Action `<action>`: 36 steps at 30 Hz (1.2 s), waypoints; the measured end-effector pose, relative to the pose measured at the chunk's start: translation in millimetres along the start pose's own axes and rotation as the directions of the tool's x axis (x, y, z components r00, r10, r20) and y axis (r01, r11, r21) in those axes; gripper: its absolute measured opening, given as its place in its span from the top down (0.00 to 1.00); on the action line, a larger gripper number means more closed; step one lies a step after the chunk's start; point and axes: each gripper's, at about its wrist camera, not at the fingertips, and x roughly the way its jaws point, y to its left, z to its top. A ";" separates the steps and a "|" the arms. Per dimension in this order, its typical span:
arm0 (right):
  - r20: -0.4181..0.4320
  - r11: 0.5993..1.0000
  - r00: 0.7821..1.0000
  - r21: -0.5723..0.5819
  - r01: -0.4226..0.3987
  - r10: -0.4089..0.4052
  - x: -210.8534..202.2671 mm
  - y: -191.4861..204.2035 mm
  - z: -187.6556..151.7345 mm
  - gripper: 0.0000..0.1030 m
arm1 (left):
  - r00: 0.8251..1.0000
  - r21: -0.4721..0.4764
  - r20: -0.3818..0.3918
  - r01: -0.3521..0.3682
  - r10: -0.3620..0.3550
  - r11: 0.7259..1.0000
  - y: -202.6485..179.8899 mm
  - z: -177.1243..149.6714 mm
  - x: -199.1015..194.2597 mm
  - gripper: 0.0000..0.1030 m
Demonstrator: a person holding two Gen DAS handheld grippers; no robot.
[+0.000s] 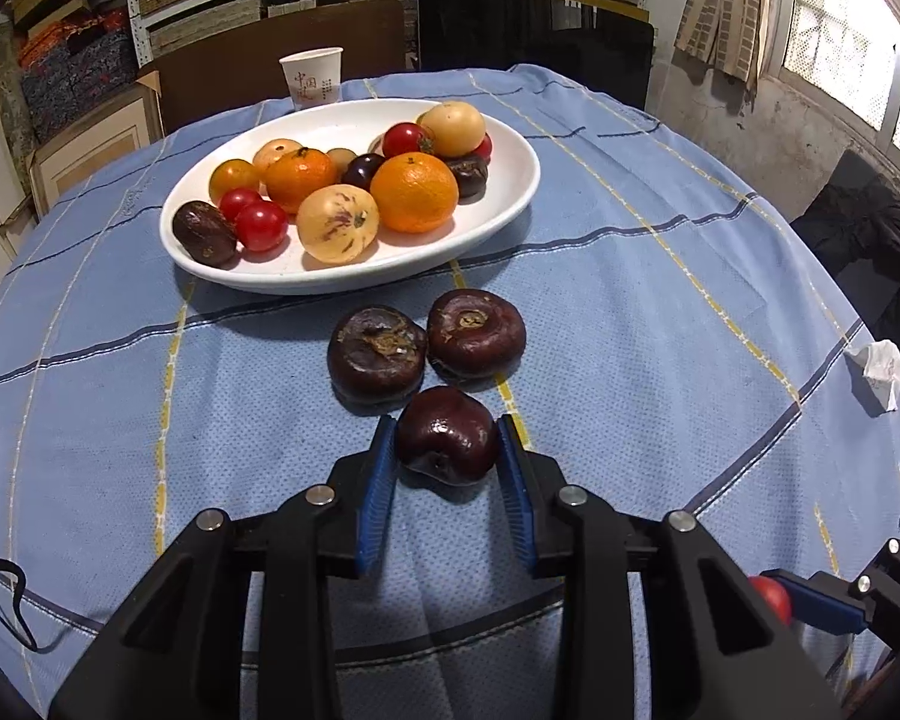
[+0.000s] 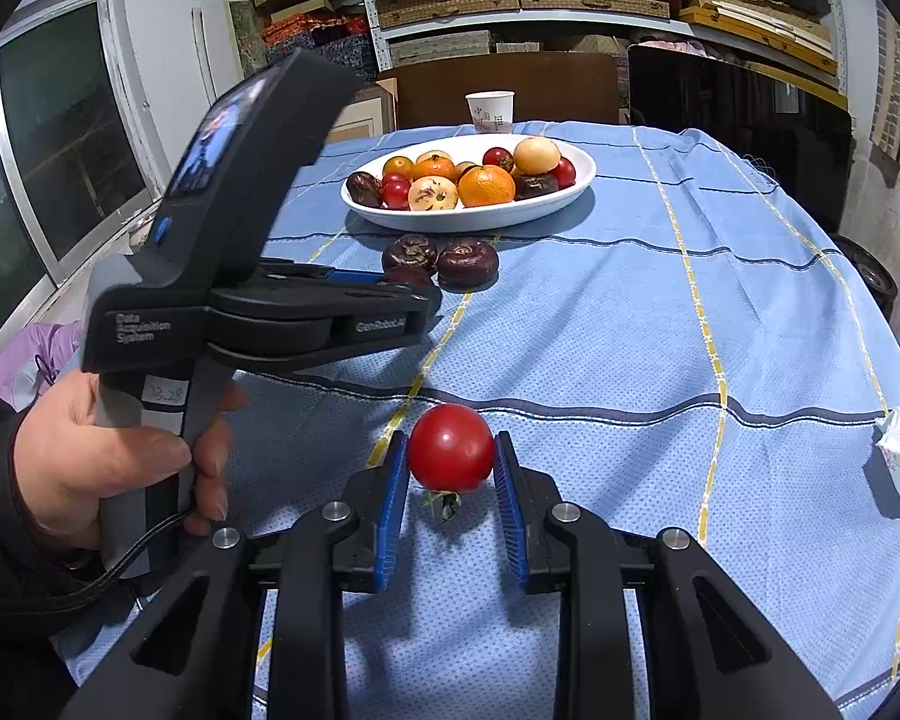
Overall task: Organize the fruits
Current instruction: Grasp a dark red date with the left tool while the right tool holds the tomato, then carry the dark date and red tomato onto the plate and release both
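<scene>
Sorting step, looks like: left tool [image 1: 447,435] clamped on a dark water chestnut [image 1: 447,433], right tool [image 2: 450,450] pinching a cherry tomato [image 2: 450,447]; next, probably start a tomato pile mid-table [image 2: 570,330].

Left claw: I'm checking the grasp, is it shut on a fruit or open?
Shut. The left claw has both blue pads pressed against a dark chestnut-like fruit on the tablecloth.

Covering the table: woven blue cloth [image 1: 630,312], matt and dimpled. Gleaming on it: glossy white glazed plate [image 1: 510,204]. Shining smooth: red tomato [image 2: 450,447]. Looking leathery yet glossy: dark chestnut [image 1: 447,435]. Showing pebbled peel: orange [image 1: 414,192]. Standing behind: matt paper cup [image 1: 312,77]. Looking ribbed: blue pads [image 2: 393,498] on matt black plastic.
</scene>
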 end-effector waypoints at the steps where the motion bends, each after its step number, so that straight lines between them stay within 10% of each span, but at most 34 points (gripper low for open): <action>1: 0.001 1.000 1.000 0.001 0.002 -0.002 -0.1 0.0 -0.1 0.72 | 1.000 0.000 0.008 -0.005 0.005 1.000 0.7 -0.8 -3.1 0.68; 22: 0.101 0.997 0.993 -0.035 0.069 -0.065 -42.5 5.6 7.6 0.72 | 0.978 -0.112 0.202 0.072 -0.048 0.991 67.4 -33.5 -156.3 0.68; 36: 0.237 0.989 0.971 -0.145 0.028 0.008 -45.3 -11.8 157.3 0.72 | 0.964 -0.114 0.257 0.100 -0.068 0.988 107.9 77.1 -175.8 0.68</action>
